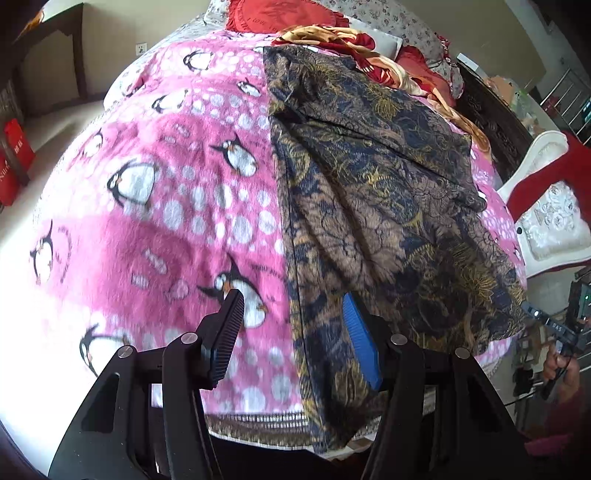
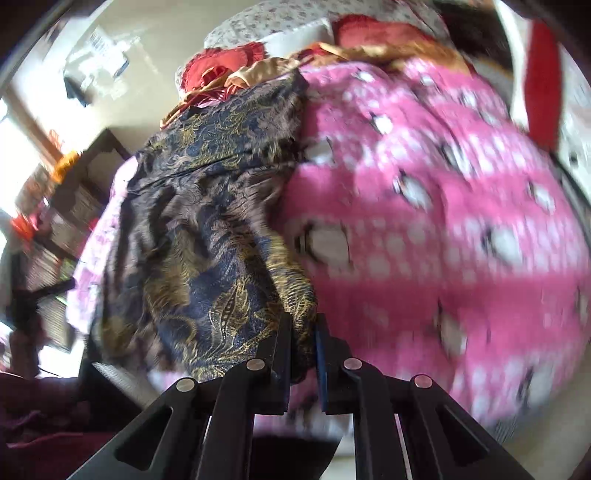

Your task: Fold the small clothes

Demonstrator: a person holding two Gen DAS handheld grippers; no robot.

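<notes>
Ribbed black and blue pads of the left gripper [image 1: 295, 314] stand apart, empty, straddling the hemmed edge of a thin navy-and-gold paisley garment [image 1: 373, 192]. It lies rumpled on a fuzzy pink penguin blanket [image 1: 159, 206] covering the bed. Right gripper [image 2: 303, 332], tilted downward, is clamped on the garment's near edge. Red cushions [image 1: 280, 14] sit beyond.

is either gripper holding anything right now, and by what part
The right gripper pinches the dark patterned garment at its near edge; the left gripper is open, holding nothing.
</notes>
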